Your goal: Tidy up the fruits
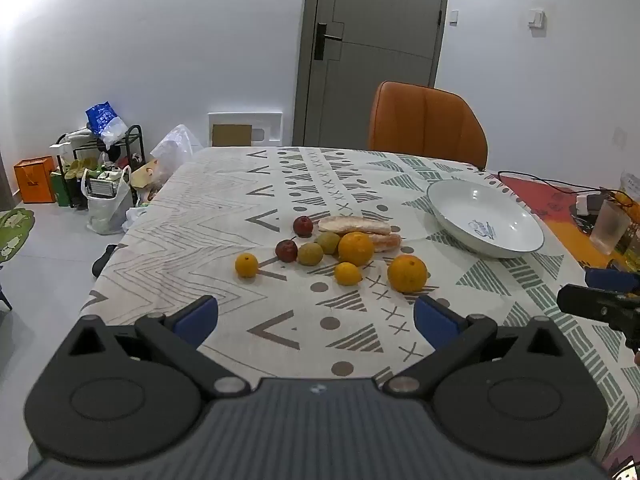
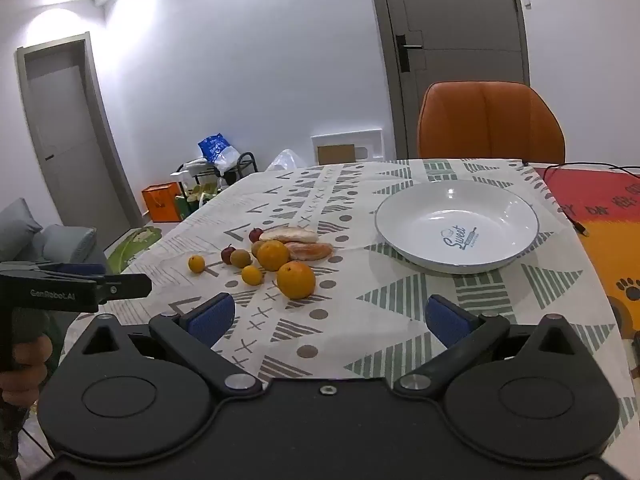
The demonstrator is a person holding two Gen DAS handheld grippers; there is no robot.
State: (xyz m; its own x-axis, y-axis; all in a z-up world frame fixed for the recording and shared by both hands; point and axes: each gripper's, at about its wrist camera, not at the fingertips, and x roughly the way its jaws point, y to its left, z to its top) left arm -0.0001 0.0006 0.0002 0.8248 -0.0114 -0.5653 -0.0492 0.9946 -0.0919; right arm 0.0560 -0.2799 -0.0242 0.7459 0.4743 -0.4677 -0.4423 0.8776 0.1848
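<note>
A cluster of fruit lies on the patterned tablecloth (image 1: 224, 208): two large oranges (image 1: 407, 273) (image 1: 355, 248), two small oranges (image 1: 246, 265) (image 1: 347, 273), two red fruits (image 1: 286, 250), two green fruits (image 1: 310, 254) and peeled citrus segments (image 1: 354, 225). A white plate (image 1: 452, 208) stands empty to the right. The nearest large orange (image 2: 296, 280) and the plate (image 2: 404, 220) also show in the right wrist view. My left gripper (image 1: 316, 316) is open and empty, short of the fruit. My right gripper (image 2: 330, 316) is open and empty, in front of the plate.
An orange chair (image 1: 426, 124) stands behind the table. A glass (image 1: 610, 226) and cables lie at the far right on a red mat (image 2: 592, 200). Bags and a shoe rack (image 1: 100, 160) clutter the floor at left.
</note>
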